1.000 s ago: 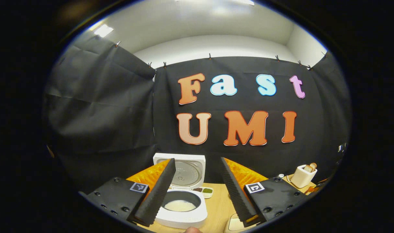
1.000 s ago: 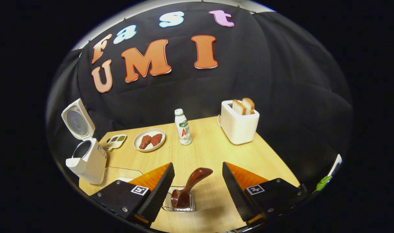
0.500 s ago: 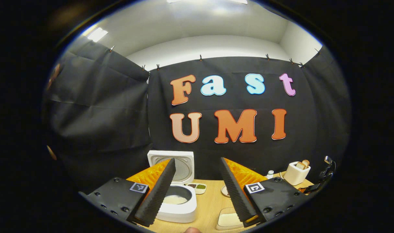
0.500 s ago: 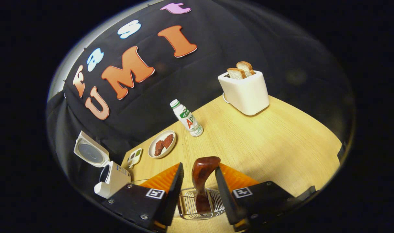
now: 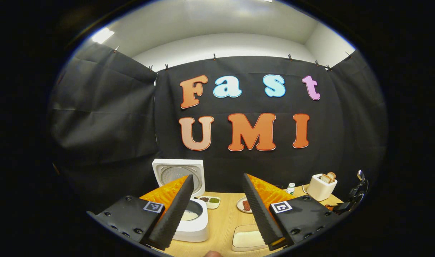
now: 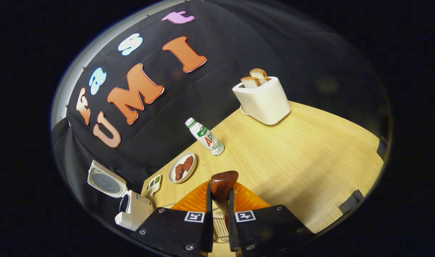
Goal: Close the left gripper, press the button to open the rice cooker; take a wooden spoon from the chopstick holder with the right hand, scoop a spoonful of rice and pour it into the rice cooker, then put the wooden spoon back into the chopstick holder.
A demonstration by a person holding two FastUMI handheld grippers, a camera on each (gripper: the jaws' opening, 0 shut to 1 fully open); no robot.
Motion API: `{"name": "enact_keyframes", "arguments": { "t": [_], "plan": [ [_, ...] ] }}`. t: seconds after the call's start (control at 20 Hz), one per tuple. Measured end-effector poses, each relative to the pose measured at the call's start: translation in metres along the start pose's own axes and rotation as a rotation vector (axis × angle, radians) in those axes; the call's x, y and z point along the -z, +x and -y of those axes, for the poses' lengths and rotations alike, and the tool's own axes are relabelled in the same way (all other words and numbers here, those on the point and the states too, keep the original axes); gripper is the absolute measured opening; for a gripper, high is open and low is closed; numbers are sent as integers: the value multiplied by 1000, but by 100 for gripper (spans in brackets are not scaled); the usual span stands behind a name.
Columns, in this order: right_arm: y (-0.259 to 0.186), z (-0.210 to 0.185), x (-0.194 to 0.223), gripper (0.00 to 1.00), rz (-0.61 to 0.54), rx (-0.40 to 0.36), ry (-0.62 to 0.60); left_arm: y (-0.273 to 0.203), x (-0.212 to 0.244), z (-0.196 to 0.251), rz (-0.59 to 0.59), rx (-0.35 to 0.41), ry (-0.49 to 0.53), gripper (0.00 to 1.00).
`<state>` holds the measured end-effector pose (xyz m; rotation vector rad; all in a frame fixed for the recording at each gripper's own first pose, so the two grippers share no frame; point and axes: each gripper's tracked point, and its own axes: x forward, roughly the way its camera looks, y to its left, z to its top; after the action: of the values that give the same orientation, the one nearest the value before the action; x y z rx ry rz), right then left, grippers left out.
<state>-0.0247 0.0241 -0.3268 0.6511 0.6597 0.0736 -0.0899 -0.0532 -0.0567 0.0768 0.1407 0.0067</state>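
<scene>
White toaster (image 6: 262, 101) stands near the table's (image 6: 310, 150) far edge, two bread slices (image 6: 255, 76) upright in its slots. Small white bottle (image 6: 205, 137) with green cap stands near the back wall, between toaster and plate. Round plate (image 6: 182, 167) holds two dark reddish pieces. Beside it, a small divided dish (image 6: 154, 182) with dark and green contents. Shallow rectangular tray (image 5: 248, 239) lies at the table's near side.

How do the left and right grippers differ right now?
The left gripper has its jaws spread wide and holds nothing; the right gripper is shut on the wooden spoon. The left faces the open rice cooker; the right sits over the wire chopstick holder. Both are above the wooden table.
</scene>
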Motion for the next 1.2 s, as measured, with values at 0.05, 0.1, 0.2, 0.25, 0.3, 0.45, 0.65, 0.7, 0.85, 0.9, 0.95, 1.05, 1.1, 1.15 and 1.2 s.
{"name": "enact_keyframes", "arguments": {
  "t": [0.05,0.1,0.2,0.25,0.3,0.45,0.65,0.7,0.85,0.9,0.95,1.05,1.1,1.15,1.2],
  "plan": [
    [-5,-6,-7,15,23,-5,-13,0,-2,2,4,8,1,93],
    [-10,-17,-16,15,43,-19,-30,0,-3,2,9,12,5,93],
    [-23,-34,-31,15,92,-34,-92,1,-4,-3,13,18,12,93],
    [-32,-44,-40,15,123,-45,-121,2,-3,-8,15,17,11,93],
    [-40,-60,-49,15,153,-67,-150,2,-4,-11,17,16,10,93],
    [-59,-105,-59,15,232,-127,-254,1,0,-25,18,12,-5,93],
    [-66,-169,-34,15,264,-206,-420,0,11,-55,2,-9,-24,93],
    [-62,-183,-22,15,260,-219,-457,-1,14,-63,-2,-18,-31,93],
    [-54,-204,17,15,226,-230,-562,-3,22,-91,-17,-39,-47,93],
    [-50,-209,30,15,221,-230,-608,-3,25,-102,-19,-49,-46,93],
    [-44,-213,41,15,220,-224,-666,-4,28,-112,-22,-56,-46,93],
    [-36,-228,55,15,256,-225,-776,-3,32,-131,-31,-70,-50,93],
    [-40,-230,64,15,249,-223,-806,-3,37,-139,-39,-76,-55,93],
    [-39,-234,73,15,236,-228,-828,-4,42,-148,-47,-82,-61,93],
    [-43,-237,80,15,230,-233,-846,-4,46,-157,-54,-87,-67,93]
  ]
}}
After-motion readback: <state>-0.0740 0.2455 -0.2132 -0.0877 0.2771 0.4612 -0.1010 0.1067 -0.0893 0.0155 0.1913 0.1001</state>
